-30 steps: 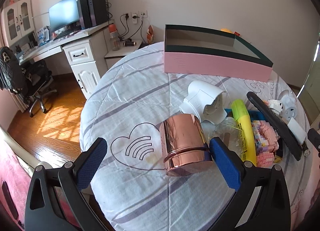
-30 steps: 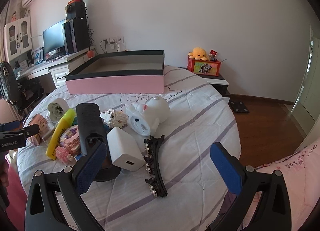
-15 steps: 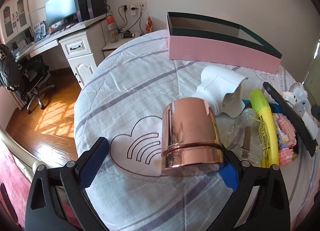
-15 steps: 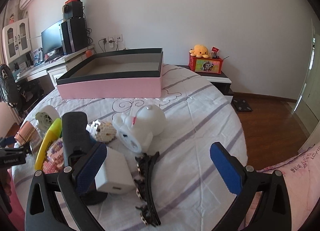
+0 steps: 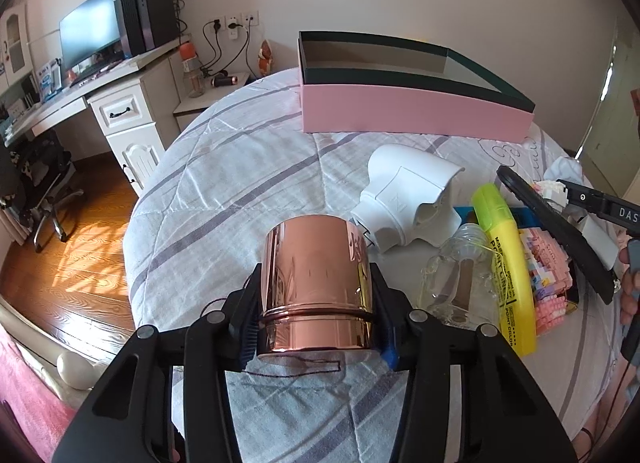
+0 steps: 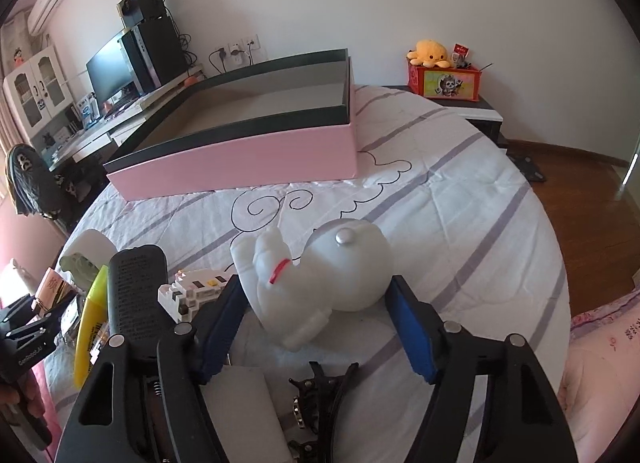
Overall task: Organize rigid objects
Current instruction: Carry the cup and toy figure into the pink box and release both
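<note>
My left gripper (image 5: pixel 314 325) is shut on a shiny rose-gold tin (image 5: pixel 316 287) that lies on its side on the striped cloth. An open pink box with a dark rim (image 5: pixel 412 115) stands at the far side of the round table; it also shows in the right wrist view (image 6: pixel 240 159). My right gripper (image 6: pixel 316 327) has its blue pads on both sides of a white rabbit-shaped figure (image 6: pixel 320 279); the left pad touches it and the right pad sits at its edge.
Beside the tin lie a white pipe fitting (image 5: pixel 408 203), a glass jar (image 5: pixel 460 279), a yellow highlighter (image 5: pixel 506 263), pink blocks (image 5: pixel 548 279) and a black remote (image 6: pixel 136 287). A white block model (image 6: pixel 192 295), a white charger (image 6: pixel 244 411) and a black hair clip (image 6: pixel 316 403) lie near my right gripper.
My left gripper has moved in and closed on the rose-gold tin. My right gripper has moved forward and narrowed around the white rabbit figure.
</note>
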Motion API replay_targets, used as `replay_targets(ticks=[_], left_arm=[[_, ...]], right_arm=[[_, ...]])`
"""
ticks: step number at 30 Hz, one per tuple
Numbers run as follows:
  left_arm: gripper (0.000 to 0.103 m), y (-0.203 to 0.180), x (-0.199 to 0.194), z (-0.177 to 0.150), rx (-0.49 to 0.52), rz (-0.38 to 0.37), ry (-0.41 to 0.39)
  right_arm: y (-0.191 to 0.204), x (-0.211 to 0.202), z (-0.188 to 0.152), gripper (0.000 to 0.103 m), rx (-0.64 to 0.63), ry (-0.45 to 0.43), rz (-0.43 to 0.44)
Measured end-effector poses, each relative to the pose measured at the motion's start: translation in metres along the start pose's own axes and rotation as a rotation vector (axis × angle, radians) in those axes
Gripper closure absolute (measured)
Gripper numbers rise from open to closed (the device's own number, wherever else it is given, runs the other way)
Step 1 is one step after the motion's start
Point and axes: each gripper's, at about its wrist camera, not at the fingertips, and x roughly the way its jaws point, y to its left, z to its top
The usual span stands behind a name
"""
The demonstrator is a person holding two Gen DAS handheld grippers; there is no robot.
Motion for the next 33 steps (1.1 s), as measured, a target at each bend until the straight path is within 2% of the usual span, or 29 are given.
replay_targets(ticks=[10,17,25,29,33], left_arm=[[0.056,-0.007,-0.010,0.002,0.009,-0.035,-0.011],[0.056,-0.020,-0.030,0.022,0.042,-0.059,-0.070],[0.056,-0.037,-0.043,0.084,0.116,-0.066,-0.171],[0.056,-0.043,-0.029,0.126,0.123,-0.070,-0.188],[0.056,-0.047,-0.001,0.160,0.119,-0.056,-0.167]], right_arm=[[-0.001,-0.007,0.000,0.032,-0.019,-0.019,0.013],[0.009,-0.030,0.010,0.032,-0.053,-0.070,0.020],[0.032,-0.046,0.045,0.032,-0.134,-0.126,0.024],[0.045,-0.044,0.073,0.032,-0.171,-0.147,0.037],[0.060,-0.027,0.107,0.032,-0.204,-0.154,0.034]])
